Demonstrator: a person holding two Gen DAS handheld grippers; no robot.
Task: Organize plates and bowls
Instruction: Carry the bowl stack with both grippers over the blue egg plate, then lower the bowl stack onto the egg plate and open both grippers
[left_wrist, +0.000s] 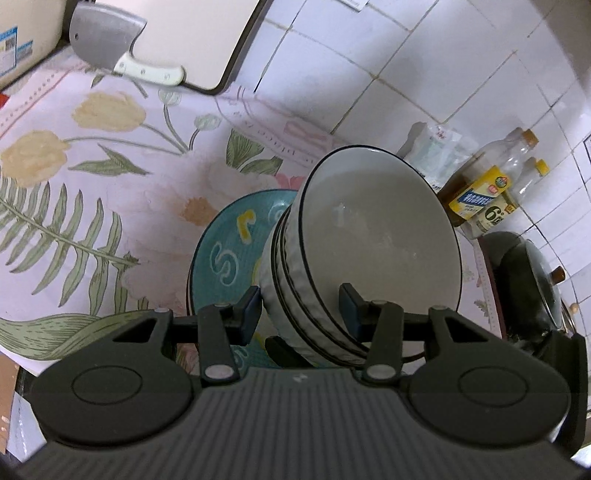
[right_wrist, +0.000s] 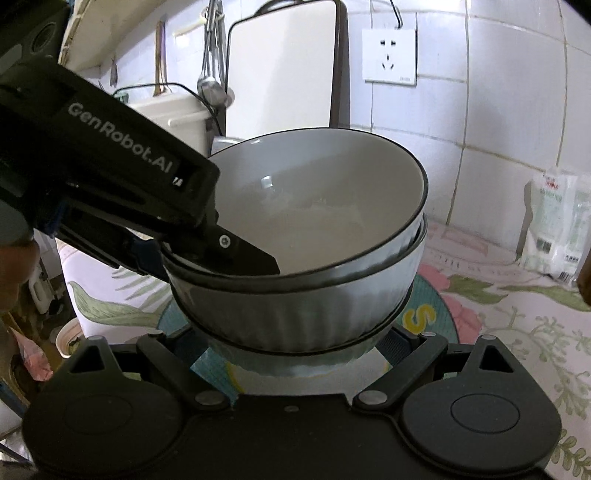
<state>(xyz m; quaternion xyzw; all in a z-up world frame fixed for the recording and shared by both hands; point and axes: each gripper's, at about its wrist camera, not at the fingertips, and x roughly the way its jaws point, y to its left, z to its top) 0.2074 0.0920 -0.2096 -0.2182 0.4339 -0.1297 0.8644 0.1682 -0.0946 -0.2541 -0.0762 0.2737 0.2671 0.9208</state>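
Between the left tongs' (left_wrist: 303, 308) two dark fingers, in the left wrist view, stood the stack of grey bowls (left_wrist: 369, 236), tipped so that the open mouth faced right. One finger (left_wrist: 248, 309) pressed the ribbed outer wall and the other (left_wrist: 351, 308) sat inside the top bowl, so these tongs were pinching the stack by its rims. Behind the left finger, partly hidden by the stack, lay a teal plate (left_wrist: 229, 251) with yellow and pale letters, resting on the flowered tablecloth (left_wrist: 110, 177). Far ahead and to the left, a cleaver (left_wrist: 110, 44) with a white handle lay against a white cutting board (left_wrist: 192, 37). Ahead to the right, oil bottles (left_wrist: 491, 184) stood by the tiled wall (left_wrist: 406, 66), and a dark pot (left_wrist: 532, 284) sat nearer on that side.

Over the right tongs (right_wrist: 295, 350), in the right wrist view, the same bowl stack (right_wrist: 314, 258) sat upright above the teal plate (right_wrist: 428, 317). The fingers were spread wide at either side of the lowest bowl; whether they touched it could not be told. The left tongs (right_wrist: 207, 254) reached in from the left, clamped over the rims. Ahead stood the cutting board (right_wrist: 284, 66) and a wall socket (right_wrist: 389, 55), and to the right a white packet (right_wrist: 557, 221).
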